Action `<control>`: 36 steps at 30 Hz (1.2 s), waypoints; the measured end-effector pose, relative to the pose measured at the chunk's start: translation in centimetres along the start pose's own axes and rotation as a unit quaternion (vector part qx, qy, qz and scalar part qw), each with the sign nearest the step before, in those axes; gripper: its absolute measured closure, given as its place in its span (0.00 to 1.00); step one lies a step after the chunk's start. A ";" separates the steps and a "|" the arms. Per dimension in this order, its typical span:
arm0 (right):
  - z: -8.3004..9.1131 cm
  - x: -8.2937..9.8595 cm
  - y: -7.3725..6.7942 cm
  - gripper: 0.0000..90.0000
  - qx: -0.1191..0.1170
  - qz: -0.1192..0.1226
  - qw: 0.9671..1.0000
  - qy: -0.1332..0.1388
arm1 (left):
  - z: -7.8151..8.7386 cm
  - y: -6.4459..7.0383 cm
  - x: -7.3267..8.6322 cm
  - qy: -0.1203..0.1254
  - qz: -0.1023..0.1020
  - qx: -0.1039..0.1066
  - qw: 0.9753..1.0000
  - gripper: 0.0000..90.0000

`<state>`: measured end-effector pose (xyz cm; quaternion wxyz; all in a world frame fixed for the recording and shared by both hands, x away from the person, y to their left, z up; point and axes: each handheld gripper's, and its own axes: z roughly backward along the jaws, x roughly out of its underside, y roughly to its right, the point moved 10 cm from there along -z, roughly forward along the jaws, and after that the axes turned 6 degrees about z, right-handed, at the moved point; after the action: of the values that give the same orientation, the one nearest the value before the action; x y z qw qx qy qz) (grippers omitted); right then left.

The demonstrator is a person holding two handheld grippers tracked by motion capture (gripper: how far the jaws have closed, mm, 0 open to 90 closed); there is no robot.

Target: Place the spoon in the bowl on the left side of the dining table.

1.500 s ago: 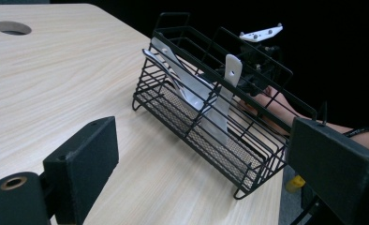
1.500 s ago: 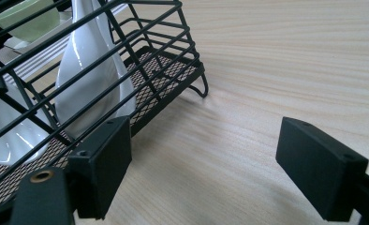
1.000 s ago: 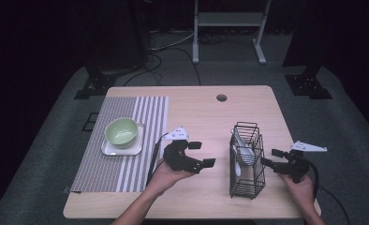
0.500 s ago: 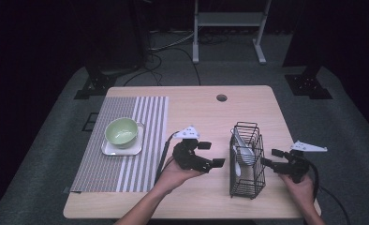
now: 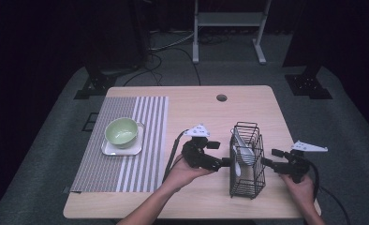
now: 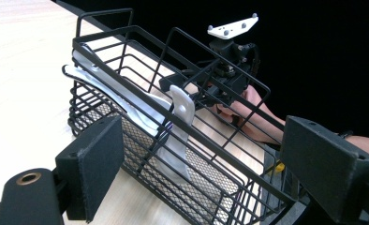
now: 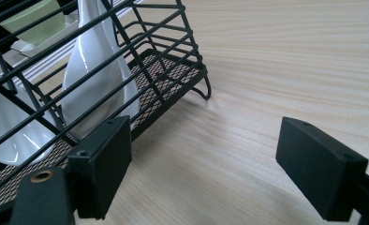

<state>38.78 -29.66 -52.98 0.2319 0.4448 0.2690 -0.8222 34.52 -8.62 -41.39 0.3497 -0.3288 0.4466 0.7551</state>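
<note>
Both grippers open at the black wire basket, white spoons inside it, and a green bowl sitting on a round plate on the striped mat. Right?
Not quite: the plate under the green bowl is square, as the high view shows. The rest holds: left gripper and right gripper are open at the wire basket with white spoons.

Place: a lab or recording studio set up for staged tabletop work.
Backdrop: black curtains are hung all around.
Floor: grey carpet (image 5: pixel 47 154), crossed by cables (image 5: pixel 173 47).
Equipment: stand bases (image 5: pixel 309 86) are seen beyond the desk's (image 5: pixel 192 108) far corners.
</note>
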 end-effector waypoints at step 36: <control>0.2 -0.2 0.1 0.19 -0.006 -0.007 1.000 0.009 | -2.9 -0.8 -0.6 -0.011 -0.002 -0.028 1.000 0.53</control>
<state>38.78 -29.84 -52.76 0.2260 0.4490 0.2793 -0.8181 36.09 -11.13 -42.39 0.3470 -0.3308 0.4206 0.7702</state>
